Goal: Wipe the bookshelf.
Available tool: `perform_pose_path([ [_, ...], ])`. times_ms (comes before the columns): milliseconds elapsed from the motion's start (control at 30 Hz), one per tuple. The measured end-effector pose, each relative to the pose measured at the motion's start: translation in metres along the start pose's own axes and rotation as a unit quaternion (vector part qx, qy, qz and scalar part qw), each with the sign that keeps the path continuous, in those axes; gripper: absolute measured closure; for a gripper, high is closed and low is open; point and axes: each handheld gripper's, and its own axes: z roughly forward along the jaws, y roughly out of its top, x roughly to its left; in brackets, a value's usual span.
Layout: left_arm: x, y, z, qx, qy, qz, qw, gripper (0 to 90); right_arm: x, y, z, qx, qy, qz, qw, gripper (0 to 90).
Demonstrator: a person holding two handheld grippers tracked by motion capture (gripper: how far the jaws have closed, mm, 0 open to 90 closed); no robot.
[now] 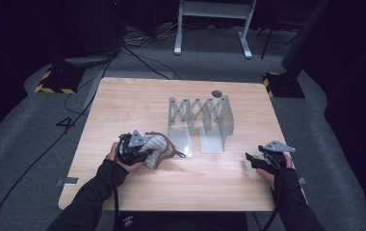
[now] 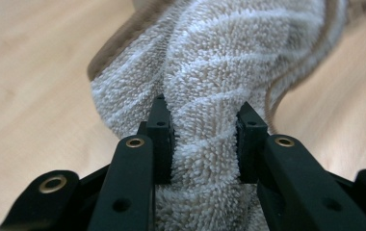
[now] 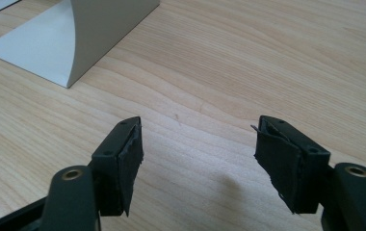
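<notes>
Towel (image 2: 229,53) on wooden table (image 1: 137,101); grey carpet floor (image 1: 22,130), dark room.

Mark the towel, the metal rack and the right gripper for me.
towel (image 2: 229,53): left gripper view, on the striped pile above the jaws.
metal rack (image 1: 218,126): high view, on its right upright panel.
right gripper (image 3: 198,159): right gripper view, midway between its open fingertips.

A grey-white terry towel (image 2: 229,62) with pale stripes and brown edging lies on a light wood-grain desk (image 1: 137,96), beside a plain silver-grey metal rack (image 1: 205,118). Both grippers, left (image 2: 204,139) and right (image 3: 198,159), are black.
</notes>
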Motion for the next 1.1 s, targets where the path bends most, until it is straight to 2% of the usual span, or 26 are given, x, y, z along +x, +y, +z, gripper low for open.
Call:
perform_pose_path([
  [67,0.003,0.008,-0.002,-0.013,0.006,0.001,0.9999,68.0,0.002,0.0,0.001,0.001,0.0,-0.003,1.0,34.2],
  [133,0.006,0.015,-0.002,-0.028,0.001,0.0,0.9996,68.0,0.004,0.001,0.002,0.0,0.001,-0.007,1.0,34.2],
  [167,0.008,0.024,-0.001,-0.041,0.008,0.004,0.9991,68.1,0.006,0.001,0.002,0.002,0.004,-0.012,0.9999,34.1],
  [233,0.009,0.029,-0.001,-0.047,0.01,0.004,0.9988,68.0,0.007,0.001,0.003,0.001,0.004,-0.012,0.9999,34.2],
  [300,0.013,0.037,-0.003,-0.066,0.017,-0.007,0.9977,68.0,0.007,0.0,0.003,0.002,0.005,-0.013,0.9999,34.1],
  [400,0.021,0.05,-0.009,-0.096,0.024,-0.016,0.9949,67.9,0.007,0.0,0.003,0.001,0.006,-0.012,0.9999,34.2],
  [433,0.025,0.059,-0.014,-0.119,0.03,-0.025,0.9922,67.9,0.007,0.0,0.003,0.002,0.006,-0.011,0.9999,34.2],
  [467,0.025,0.059,-0.014,-0.119,0.03,-0.025,0.9922,67.9,0.007,0.0,0.003,0.002,0.006,-0.011,0.9999,34.2],
  [500,0.027,0.063,-0.016,-0.129,0.032,-0.028,0.9908,67.9,0.007,0.0,0.003,0.001,0.005,-0.009,0.9999,34.2],
  [533,0.029,0.071,-0.02,-0.149,0.034,-0.034,0.9877,67.8,0.007,0.0,0.003,0.002,0.006,-0.009,0.9999,34.2],
  [567,0.03,0.074,-0.022,-0.156,0.035,-0.035,0.9865,67.8,0.007,0.0,0.003,0.003,0.006,-0.01,0.9999,34.2],
  [667,0.029,0.079,-0.021,-0.161,0.04,-0.034,0.9856,67.7,0.007,0.0,0.003,0.003,0.006,-0.01,0.9999,34.2],
  [733,0.026,0.079,-0.016,-0.154,0.042,-0.03,0.9867,67.7,0.007,-0.001,0.004,0.004,0.007,-0.011,0.9999,34.2],
  [800,0.024,0.074,-0.006,-0.136,0.04,-0.027,0.9896,67.6,0.007,-0.001,0.005,0.006,0.007,-0.011,0.9999,34.2],
  [833,0.022,0.064,0.008,-0.11,0.029,-0.031,0.993,67.7,0.008,-0.001,0.005,0.006,0.009,-0.014,0.9998,34.3],
  [867,0.022,0.064,0.008,-0.11,0.029,-0.031,0.993,67.7,0.008,-0.001,0.005,0.006,0.009,-0.014,0.9998,34.3],
  [900,0.018,0.054,0.022,-0.074,0.026,-0.022,0.9967,67.7,0.009,-0.001,0.005,0.007,0.01,-0.016,0.9998,34.3],
  [933,0.018,0.054,0.022,-0.074,0.026,-0.022,0.9967,67.7,0.009,-0.001,0.005,0.007,0.01,-0.016,0.9998,34.3],
  [967,0.016,0.044,0.033,-0.048,0.019,-0.018,0.9985,67.7,0.01,-0.001,0.005,0.008,0.01,-0.017,0.9998,34.3],
  [1000,0.014,0.04,0.038,-0.035,0.013,-0.018,0.9991,67.7,0.01,-0.001,0.006,0.008,0.01,-0.017,0.9998,34.3],
  [1033,0.014,0.04,0.038,-0.035,0.013,-0.018,0.9991,67.7,0.01,-0.001,0.006,0.008,0.01,-0.017,0.9998,34.3],
  [1067,0.011,0.036,0.043,-0.022,0.01,-0.01,0.9997,67.7,0.01,-0.001,0.006,0.009,0.01,-0.017,0.9998,34.3],
  [1100,0.003,0.028,0.051,0.006,0.006,0.005,1.0,67.7,0.01,-0.001,0.006,0.01,0.012,-0.018,0.9997,34.3],
])
